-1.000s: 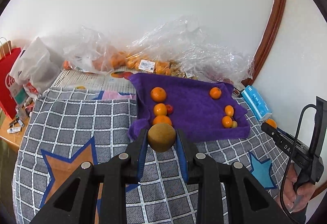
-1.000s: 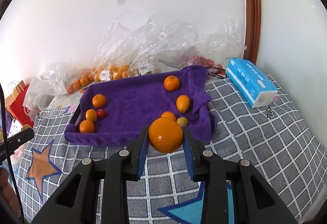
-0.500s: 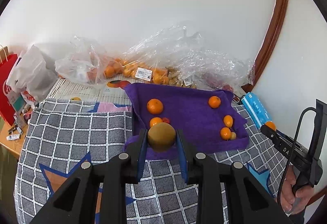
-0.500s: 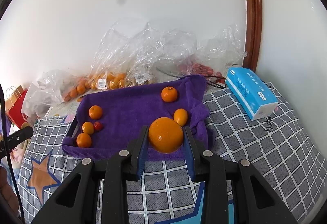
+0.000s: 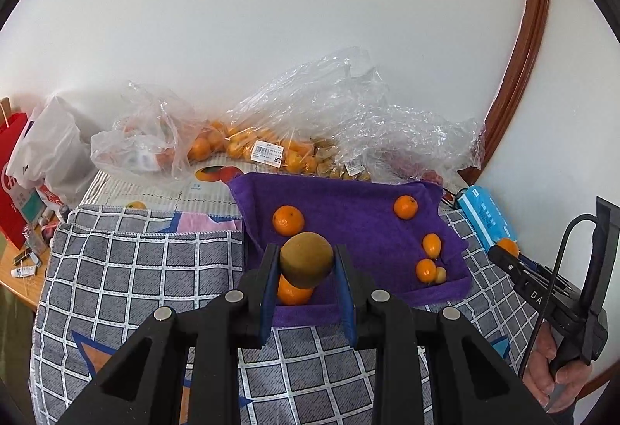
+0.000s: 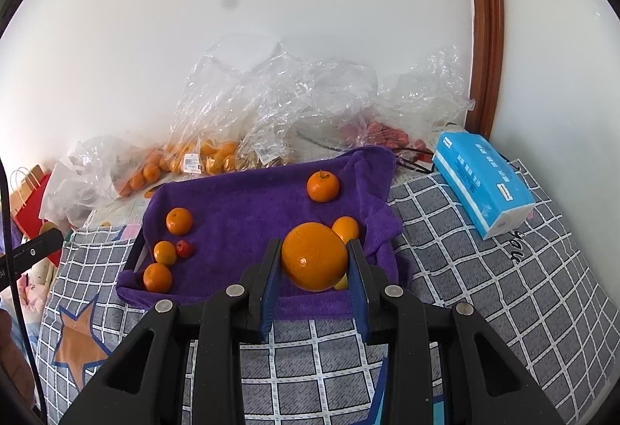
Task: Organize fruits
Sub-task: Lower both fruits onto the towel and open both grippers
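My left gripper (image 5: 307, 264) is shut on a brown kiwi (image 5: 306, 259), held above the near left edge of a purple towel (image 5: 348, 200). My right gripper (image 6: 314, 258) is shut on a large orange (image 6: 314, 256) over the towel's (image 6: 248, 200) near right part. Several small oranges lie on the towel, one at the back right (image 6: 322, 186) and a column at the left (image 6: 179, 221), beside a small red fruit (image 6: 185, 248). In the left wrist view the right gripper (image 5: 515, 262) shows at the right edge, a hand (image 5: 550, 374) on its handle.
Clear plastic bags (image 5: 271, 138) with oranges and other fruit are piled against the white wall behind the towel. A blue tissue pack (image 6: 484, 181) lies to the right. A grey checked cloth (image 6: 484, 289) covers the surface. A red paper bag (image 5: 11, 169) stands far left.
Both grippers, each still holding its fruit, have moved back from the towel and a little upward; the towel and bags sit farther away in both views.
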`<control>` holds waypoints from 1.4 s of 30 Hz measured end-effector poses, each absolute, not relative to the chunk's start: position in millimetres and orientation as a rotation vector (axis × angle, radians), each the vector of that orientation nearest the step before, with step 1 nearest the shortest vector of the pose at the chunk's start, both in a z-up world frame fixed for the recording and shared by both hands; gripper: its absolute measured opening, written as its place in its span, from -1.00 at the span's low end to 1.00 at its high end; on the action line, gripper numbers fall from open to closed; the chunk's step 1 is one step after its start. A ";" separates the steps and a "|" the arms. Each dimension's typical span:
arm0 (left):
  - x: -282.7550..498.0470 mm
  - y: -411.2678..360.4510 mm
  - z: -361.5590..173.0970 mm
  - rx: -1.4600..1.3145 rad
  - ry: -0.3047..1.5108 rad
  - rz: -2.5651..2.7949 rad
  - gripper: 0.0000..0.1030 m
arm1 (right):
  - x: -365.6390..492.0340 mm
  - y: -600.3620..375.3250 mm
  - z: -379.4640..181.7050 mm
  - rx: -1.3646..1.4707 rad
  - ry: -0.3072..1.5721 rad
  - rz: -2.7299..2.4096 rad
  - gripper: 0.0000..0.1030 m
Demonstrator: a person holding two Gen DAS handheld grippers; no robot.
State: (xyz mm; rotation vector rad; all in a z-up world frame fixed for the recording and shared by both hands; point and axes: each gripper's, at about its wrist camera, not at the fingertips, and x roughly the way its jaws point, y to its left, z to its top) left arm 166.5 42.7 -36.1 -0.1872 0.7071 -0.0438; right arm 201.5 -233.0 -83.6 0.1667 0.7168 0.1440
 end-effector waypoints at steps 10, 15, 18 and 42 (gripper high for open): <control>181.8 42.5 -37.6 -0.189 0.709 -0.054 -0.50 | 219.8 -228.6 -83.1 0.157 0.725 0.147 -0.37; 195.3 44.8 -40.2 -0.183 0.714 -0.060 -0.50 | 228.8 -226.5 -85.1 0.160 0.730 0.144 -0.37; 203.2 46.4 -43.0 -0.184 0.718 -0.065 -0.50 | 235.7 -224.7 -88.3 0.160 0.738 0.141 -0.37; 257.2 52.5 -88.6 -0.212 0.814 -0.080 -0.50 | 283.6 -194.2 -150.7 0.111 0.862 0.133 -0.37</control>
